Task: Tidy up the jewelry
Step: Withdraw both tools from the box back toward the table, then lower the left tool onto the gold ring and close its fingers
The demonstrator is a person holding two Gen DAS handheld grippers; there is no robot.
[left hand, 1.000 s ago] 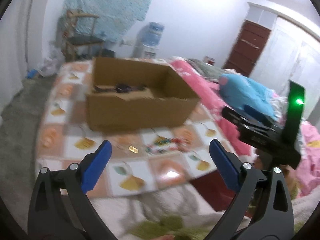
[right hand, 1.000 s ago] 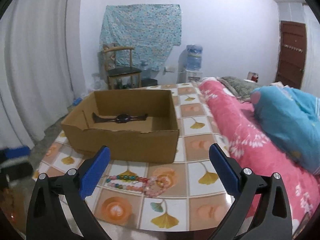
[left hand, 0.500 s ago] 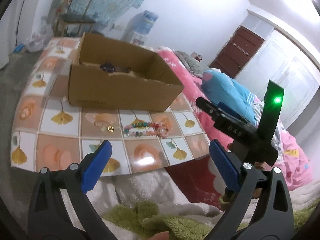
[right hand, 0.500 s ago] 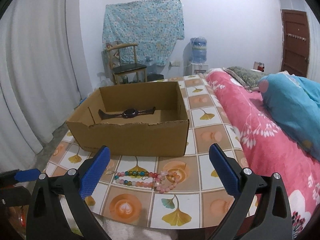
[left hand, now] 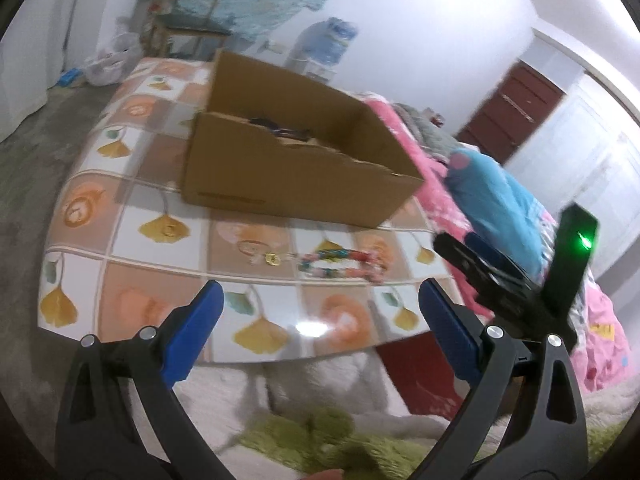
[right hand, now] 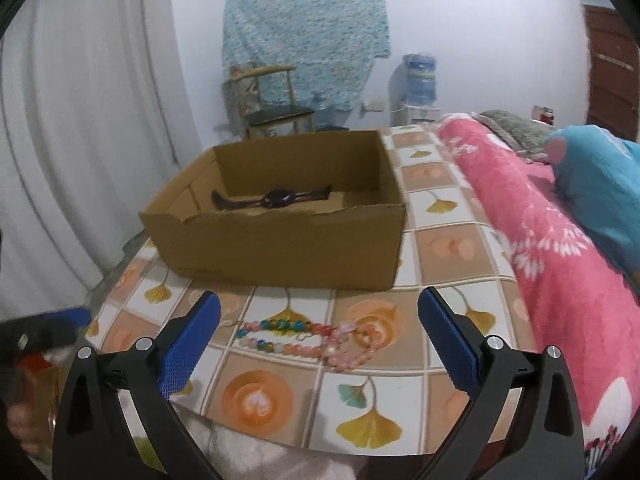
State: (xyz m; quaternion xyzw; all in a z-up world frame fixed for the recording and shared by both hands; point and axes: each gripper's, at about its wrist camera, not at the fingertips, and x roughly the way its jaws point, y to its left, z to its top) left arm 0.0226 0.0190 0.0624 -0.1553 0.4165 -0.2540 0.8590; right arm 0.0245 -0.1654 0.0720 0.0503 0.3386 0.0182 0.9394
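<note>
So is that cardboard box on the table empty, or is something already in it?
Not empty. The cardboard box is open-topped, and a dark wristwatch lies flat on its floor. The bead bracelets are outside, on the table.

In the right wrist view, the cardboard box (right hand: 280, 236) stands across the middle of the frame on the tabletop (right hand: 448, 240) and closes the way to the far side. Its top is open, so entry is from above; a dark watch (right hand: 276, 198) lies inside near the back wall. In front of the box, in the lower middle of the frame, a strip of tabletop is free except for the bead strings (right hand: 304, 338). At the right edge the pink blanket (right hand: 540, 248) rises beside the tabletop. In the left wrist view, the right tool (left hand: 516, 276) hangs at the right of the frame, and a small gold piece (left hand: 272, 258) lies left of the beads.
</note>
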